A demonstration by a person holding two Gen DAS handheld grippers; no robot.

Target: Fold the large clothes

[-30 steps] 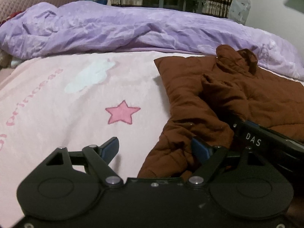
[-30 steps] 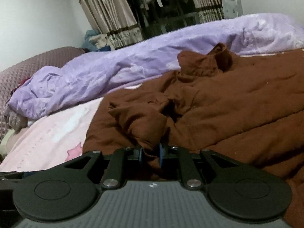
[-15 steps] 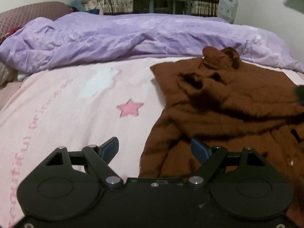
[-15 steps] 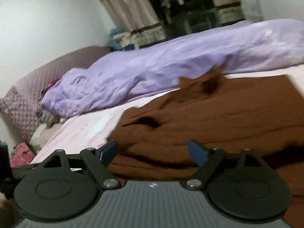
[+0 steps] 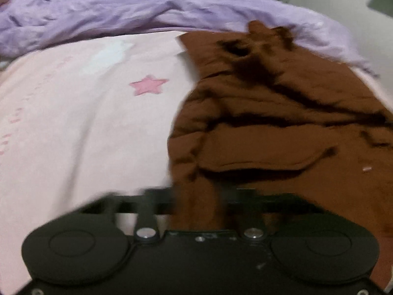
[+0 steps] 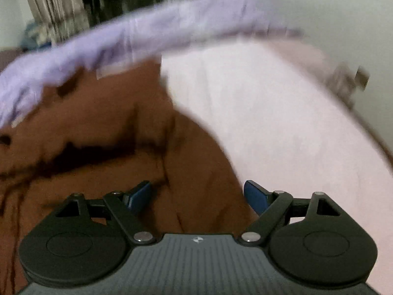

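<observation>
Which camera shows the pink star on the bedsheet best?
The left wrist view: the pink star lies in plain sight on the pale pink bedsheet, left of the brown padded jacket. The right wrist view shows no star, only blurred sheet and jacket.

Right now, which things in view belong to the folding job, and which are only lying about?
For the job:
- brown jacket
- left gripper, shut on the jacket's edge
- right gripper, closing, with nothing pinched

Lying about:
- purple duvet
- pink sheet with a star
- curtains

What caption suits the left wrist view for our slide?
Left claw shut on the brown coat's edge, on a pink star sheet.
</observation>
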